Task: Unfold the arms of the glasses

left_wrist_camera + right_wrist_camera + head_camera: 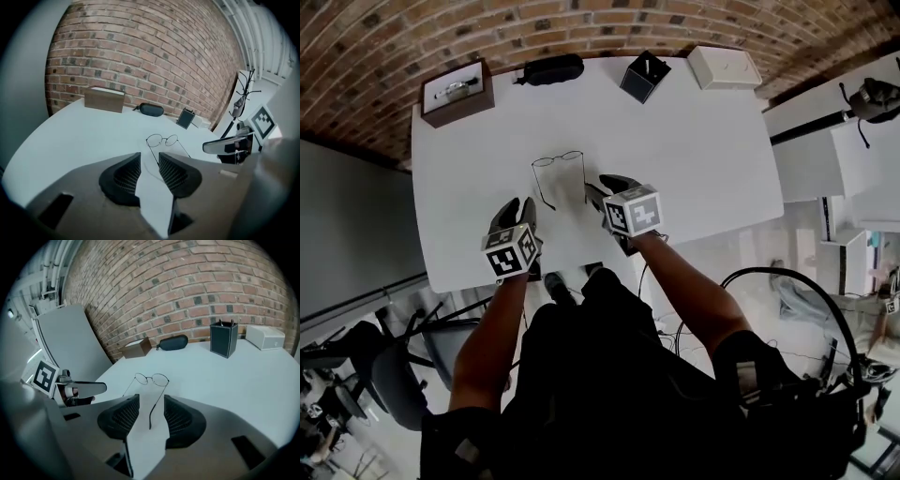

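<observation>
Thin wire-rimmed glasses (558,165) lie on the white table (703,159) with both arms spread out toward me. My left gripper (517,208) hovers open near the tip of the left arm, holding nothing. In the left gripper view the glasses (161,139) lie just past the left gripper (149,164). My right gripper (605,186) is open beside the right arm. In the right gripper view the right gripper (151,408) stands over the glasses (151,378); that arm's end shows in the gap between the pads, untouched.
Along the table's far edge stand a brown box (457,91), a black glasses case (551,68), a black pen holder (644,75) and a white box (724,67). A brick wall rises behind. The table's near edge (441,281) is under my forearms.
</observation>
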The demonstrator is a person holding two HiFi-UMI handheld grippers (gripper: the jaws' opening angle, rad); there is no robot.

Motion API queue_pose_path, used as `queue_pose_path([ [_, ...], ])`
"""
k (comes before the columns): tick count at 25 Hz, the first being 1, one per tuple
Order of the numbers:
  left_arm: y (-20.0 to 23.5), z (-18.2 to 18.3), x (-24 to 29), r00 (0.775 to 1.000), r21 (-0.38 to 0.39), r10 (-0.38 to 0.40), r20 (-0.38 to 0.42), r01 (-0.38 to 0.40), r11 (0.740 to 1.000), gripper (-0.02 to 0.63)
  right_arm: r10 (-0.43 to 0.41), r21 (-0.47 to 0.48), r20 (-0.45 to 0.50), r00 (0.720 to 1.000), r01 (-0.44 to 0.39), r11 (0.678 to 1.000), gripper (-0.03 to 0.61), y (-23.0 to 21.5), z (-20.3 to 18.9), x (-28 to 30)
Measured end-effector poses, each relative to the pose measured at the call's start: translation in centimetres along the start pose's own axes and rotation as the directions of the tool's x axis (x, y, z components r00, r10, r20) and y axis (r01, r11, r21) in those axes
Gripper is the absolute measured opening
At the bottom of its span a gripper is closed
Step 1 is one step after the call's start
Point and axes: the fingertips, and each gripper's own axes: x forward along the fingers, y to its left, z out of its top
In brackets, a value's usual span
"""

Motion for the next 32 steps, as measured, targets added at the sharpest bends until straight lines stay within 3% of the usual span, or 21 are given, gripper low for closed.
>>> queue_pose_path([
  [7,-1.0,4.9,-5.1,0.986,-0.027,-0.055,0.159,0.060,0.998,0.073,0.081,-0.135,0.181,0.980,-0.057,0.989,0.138,5.0,4.8,-4.9],
  [11,-2.4,8.0,-8.2,0.964,0.037,-0.103,0.246,0.097,0.995,0.024,0.092,-0.133,0.271,0.958,-0.058,0.989,0.048,6.4,7.2,-7.9],
  [14,-3.5,9.5,-10.5,0.945,0.090,-0.146,0.293,0.124,0.988,0.012,0.112,-0.148,0.315,0.942,-0.068,0.987,0.028,7.6,8.3,-9.6],
  [18,-4.7,11.1,-13.2,0.924,0.142,-0.183,0.336,0.142,0.980,0.011,0.102,-0.187,0.378,0.920,-0.032,0.982,0.017,8.6,10.0,-11.6],
  [26,-5.6,12.8,-15.8,0.910,0.168,-0.188,0.368,0.134,0.977,0.011,0.087,-0.213,0.497,0.863,0.024,0.977,0.009,9.5,12.9,-15.5],
  [32,-7.2,14.4,-17.5,0.893,0.221,-0.209,0.398,0.128,0.967,0.011,0.083,-0.227,0.540,0.838,0.049,0.973,0.009,9.7,14.3,-18.4],
])
